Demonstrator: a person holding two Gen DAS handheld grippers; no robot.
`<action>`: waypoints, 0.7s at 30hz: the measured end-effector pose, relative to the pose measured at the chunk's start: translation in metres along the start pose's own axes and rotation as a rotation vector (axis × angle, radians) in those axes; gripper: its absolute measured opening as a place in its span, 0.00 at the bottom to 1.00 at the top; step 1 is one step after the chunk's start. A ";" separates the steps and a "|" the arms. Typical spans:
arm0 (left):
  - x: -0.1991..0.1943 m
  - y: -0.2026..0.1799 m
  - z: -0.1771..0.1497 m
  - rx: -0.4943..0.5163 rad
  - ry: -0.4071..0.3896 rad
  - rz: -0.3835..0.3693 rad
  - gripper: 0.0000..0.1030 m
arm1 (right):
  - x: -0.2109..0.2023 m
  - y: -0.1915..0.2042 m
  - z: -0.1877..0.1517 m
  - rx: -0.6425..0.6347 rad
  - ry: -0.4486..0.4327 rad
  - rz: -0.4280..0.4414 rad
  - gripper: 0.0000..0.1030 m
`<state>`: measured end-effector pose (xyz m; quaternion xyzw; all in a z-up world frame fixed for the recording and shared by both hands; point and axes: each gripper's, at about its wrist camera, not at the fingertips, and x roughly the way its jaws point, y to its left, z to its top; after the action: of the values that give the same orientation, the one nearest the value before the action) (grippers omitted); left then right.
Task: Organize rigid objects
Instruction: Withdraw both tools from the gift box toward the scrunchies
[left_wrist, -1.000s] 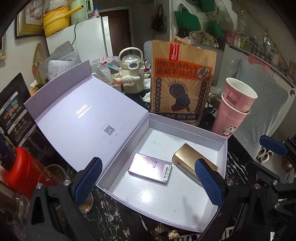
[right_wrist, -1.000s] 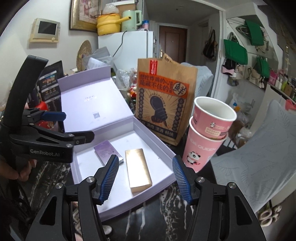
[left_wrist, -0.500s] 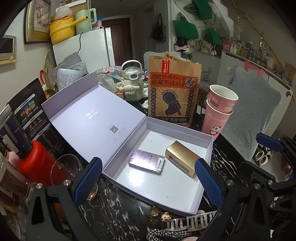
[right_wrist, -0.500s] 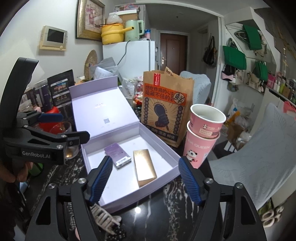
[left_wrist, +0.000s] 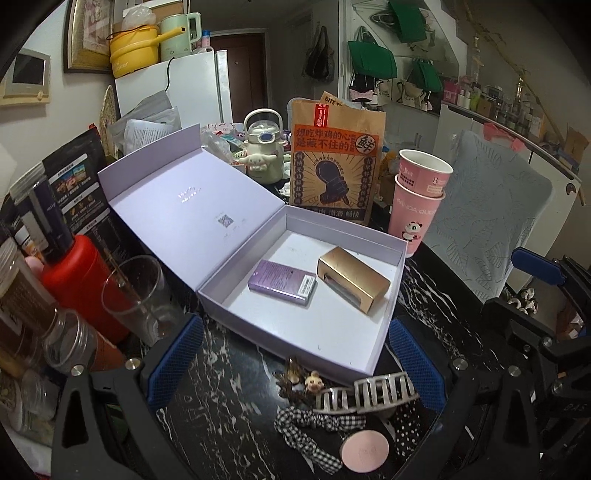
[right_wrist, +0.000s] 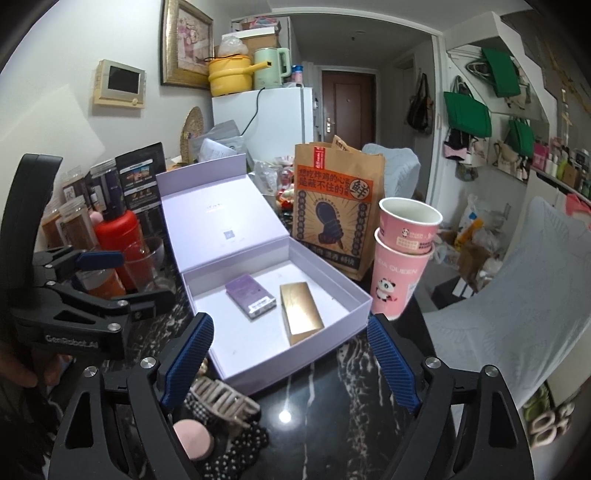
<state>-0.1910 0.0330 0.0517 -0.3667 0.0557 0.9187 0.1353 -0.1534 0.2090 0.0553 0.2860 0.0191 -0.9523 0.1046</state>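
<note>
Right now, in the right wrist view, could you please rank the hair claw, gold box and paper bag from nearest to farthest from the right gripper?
1. Hair claw, on the table by the left jaw.
2. Gold box, inside the open case.
3. Paper bag, upright behind the case.

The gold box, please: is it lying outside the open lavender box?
No, the gold box lies inside the lavender box, beside the purple box.
</note>
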 end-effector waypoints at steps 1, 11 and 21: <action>-0.002 0.000 -0.002 0.000 0.000 0.001 0.99 | -0.001 0.001 -0.002 -0.005 0.001 -0.003 0.84; -0.022 -0.007 -0.039 0.011 0.022 -0.021 0.99 | -0.011 0.007 -0.026 0.017 0.010 0.021 0.85; -0.035 -0.009 -0.071 0.017 0.012 -0.046 0.99 | -0.014 0.012 -0.061 0.059 0.046 0.067 0.85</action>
<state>-0.1173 0.0198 0.0243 -0.3721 0.0557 0.9127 0.1592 -0.1066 0.2056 0.0122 0.3110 -0.0160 -0.9417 0.1275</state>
